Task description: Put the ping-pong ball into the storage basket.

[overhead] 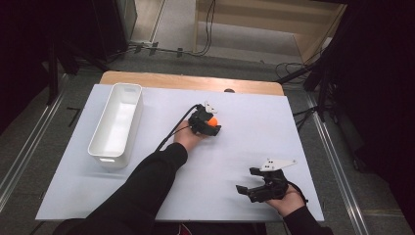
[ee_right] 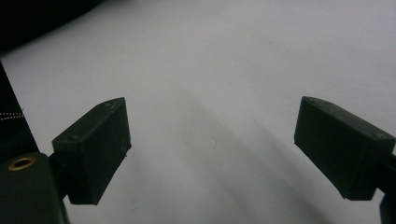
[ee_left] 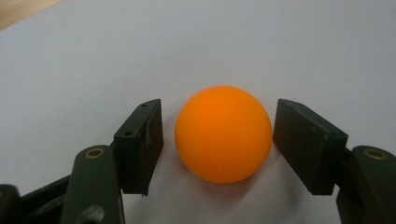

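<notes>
1. One wide worktop (overhead: pixel 244 147) with a pale sheet over it carries everything; a strip of bare wood shows along its far edge, beyond both tools.
2. One white rectangular bin (overhead: pixel 116 125) stands on the worktop well to the left of the left tool, its long side running away from the person, its inside bare as far as the high view shows.
3. One dark sleeve (overhead: pixel 147 181) runs from the bottom edge up to the hand that holds the left tool, with a black cable trailing back from that tool beside the wrist.
4. One right tool (overhead: pixel 254 188) sits low over the near right part of the worktop, well apart from the left tool, a grey three-cornered plate on top. Its jaws stand wide apart with nothing but pale sheet between them, as the right gripper view shows.
5. One left tool (ee_left: pixel 218 133) lies near the middle of the worktop, jaws apart on either side of the ball. A narrow gap shows at the left jaw; at the right jaw, contact cannot be told.
6. One orange ball (ee_left: pixel 223 134) rests on the sheet between the left tool's jaws, casting a soft shadow beneath itself.
</notes>
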